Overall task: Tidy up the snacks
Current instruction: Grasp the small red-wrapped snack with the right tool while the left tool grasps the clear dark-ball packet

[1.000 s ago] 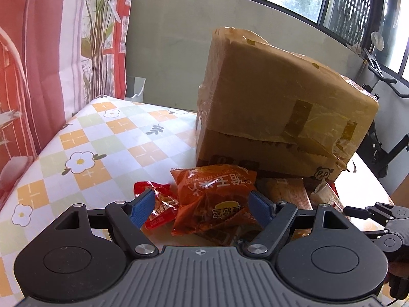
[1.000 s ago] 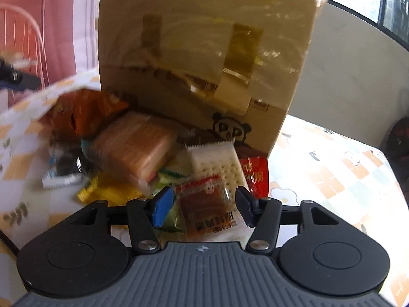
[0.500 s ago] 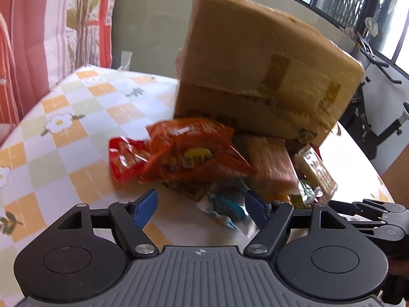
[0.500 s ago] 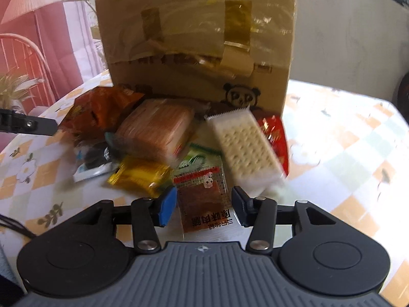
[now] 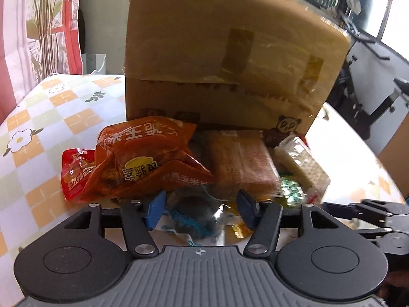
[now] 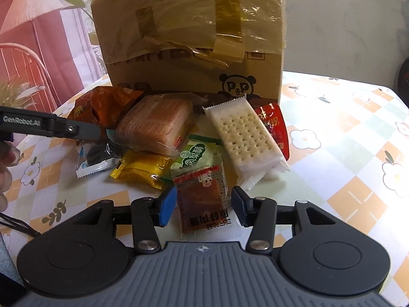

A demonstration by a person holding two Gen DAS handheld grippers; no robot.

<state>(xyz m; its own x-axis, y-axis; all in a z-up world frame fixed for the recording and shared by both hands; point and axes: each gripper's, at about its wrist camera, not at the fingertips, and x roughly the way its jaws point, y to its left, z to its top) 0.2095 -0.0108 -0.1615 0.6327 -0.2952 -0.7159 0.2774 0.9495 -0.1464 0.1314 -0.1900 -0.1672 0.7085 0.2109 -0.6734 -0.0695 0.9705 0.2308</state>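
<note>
A pile of snacks lies before a taped cardboard box (image 5: pixel 225 58) (image 6: pixel 189 43). My left gripper (image 5: pixel 200 208) is open, its pads on either side of a clear packet with a dark biscuit (image 5: pixel 194 212) (image 6: pixel 95 156). An orange bag (image 5: pixel 148 156), a small red packet (image 5: pixel 75 171) and a brown toast pack (image 5: pixel 240 158) (image 6: pixel 156 125) lie beyond. My right gripper (image 6: pixel 203 206) is open around a brown meat-snack packet (image 6: pixel 202 199). A white cracker pack (image 6: pixel 245 138), a green packet (image 6: pixel 195 153) and a yellow packet (image 6: pixel 140 168) lie near it.
The table has a checked flower cloth (image 6: pixel 345 153) (image 5: pixel 51 107). A red packet (image 6: pixel 274 125) lies under the cracker pack by the box. The left gripper's arm (image 6: pixel 51 125) reaches in from the left. A curtain and plant stand behind on the left.
My left gripper has moved forward and right over the biscuit packet, closer to the box. My right gripper has pulled back a little, the meat-snack packet still between its pads.
</note>
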